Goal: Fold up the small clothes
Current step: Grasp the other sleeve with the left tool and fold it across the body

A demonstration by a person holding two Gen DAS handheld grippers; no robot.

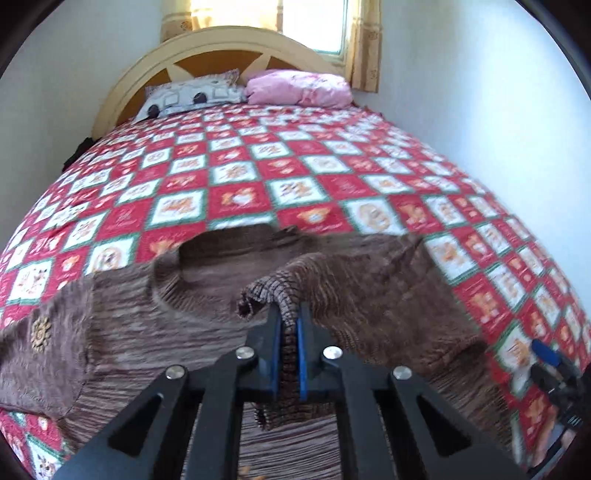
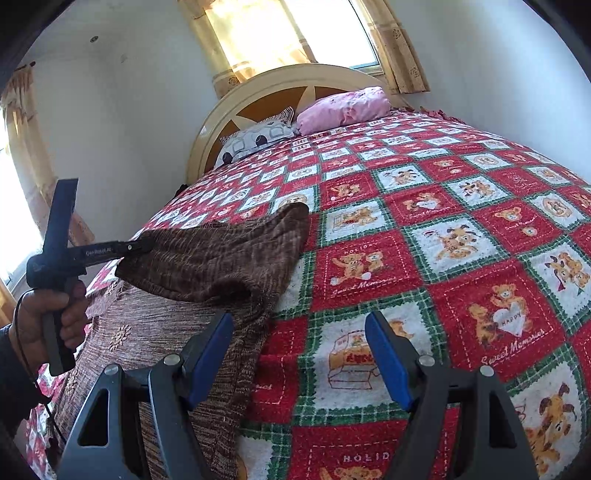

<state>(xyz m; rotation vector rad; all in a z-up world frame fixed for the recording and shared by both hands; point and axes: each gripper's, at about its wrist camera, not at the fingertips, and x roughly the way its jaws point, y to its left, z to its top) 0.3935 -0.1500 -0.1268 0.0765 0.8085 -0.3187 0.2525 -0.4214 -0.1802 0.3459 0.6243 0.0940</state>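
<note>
your left gripper [image 1: 290,314] has its fingers pinching the ribbed cuff of the brown knit sweater [image 1: 155,325], which lies spread on the bed [image 2: 443,229] near its foot, one sleeve lifted across its body. your right gripper [image 2: 299,354] hangs just beside the sweater's edge, fingers spread with nothing between them. the red and white quilt shows teddy bears and the words "sweet memories", "happy" and "holiday". a patterned pillow [image 1: 192,96] and a pink pillow [image 1: 299,88] rest against the arched headboard [image 1: 207,48], below a curtained window [image 2: 280,33].
</note>
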